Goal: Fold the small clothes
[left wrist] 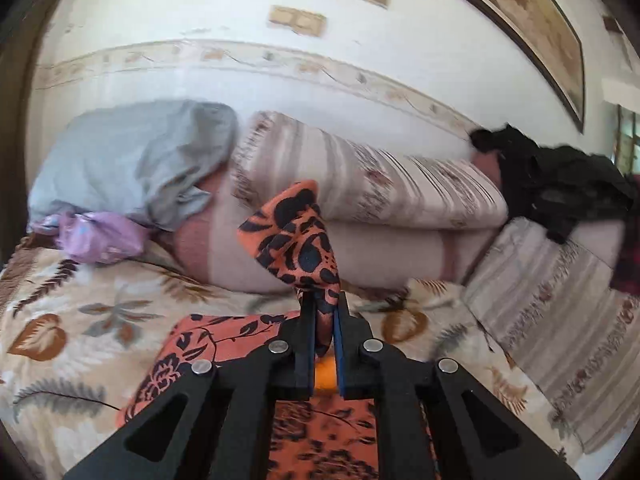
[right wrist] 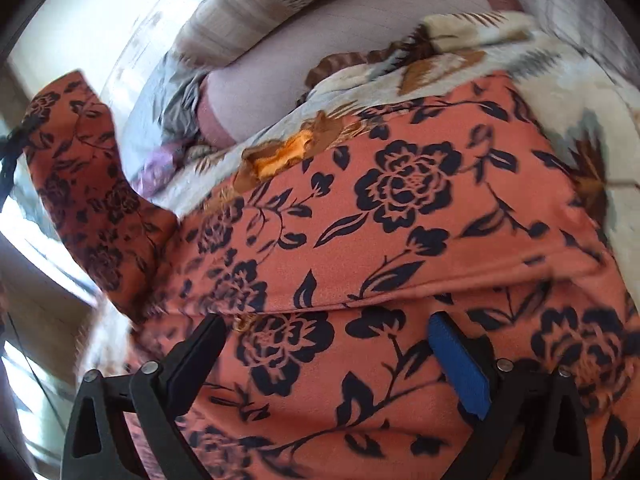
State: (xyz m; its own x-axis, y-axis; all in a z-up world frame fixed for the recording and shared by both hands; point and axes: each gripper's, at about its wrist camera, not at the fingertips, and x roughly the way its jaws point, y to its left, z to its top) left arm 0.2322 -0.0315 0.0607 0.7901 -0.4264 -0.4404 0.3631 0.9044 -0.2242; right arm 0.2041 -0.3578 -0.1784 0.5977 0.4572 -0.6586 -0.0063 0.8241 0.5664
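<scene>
My left gripper (left wrist: 324,308) has its jaws pressed together on a corner of the orange cloth garment with black flower print (left wrist: 296,232), lifting that corner above the leaf-patterned bedspread (left wrist: 80,320), where the rest of the garment lies. My right gripper (right wrist: 328,344) hangs just above the garment (right wrist: 400,208) on the bedspread (right wrist: 580,92), jaws spread wide and pinching nothing.

A white wall (left wrist: 240,20) with a patterned border strip (left wrist: 256,58) rises behind a bed (left wrist: 80,320) in a leaf-print cover. Striped cushions (left wrist: 360,176) line the wall. Daylight falls through a window (left wrist: 626,136) at the right.
</scene>
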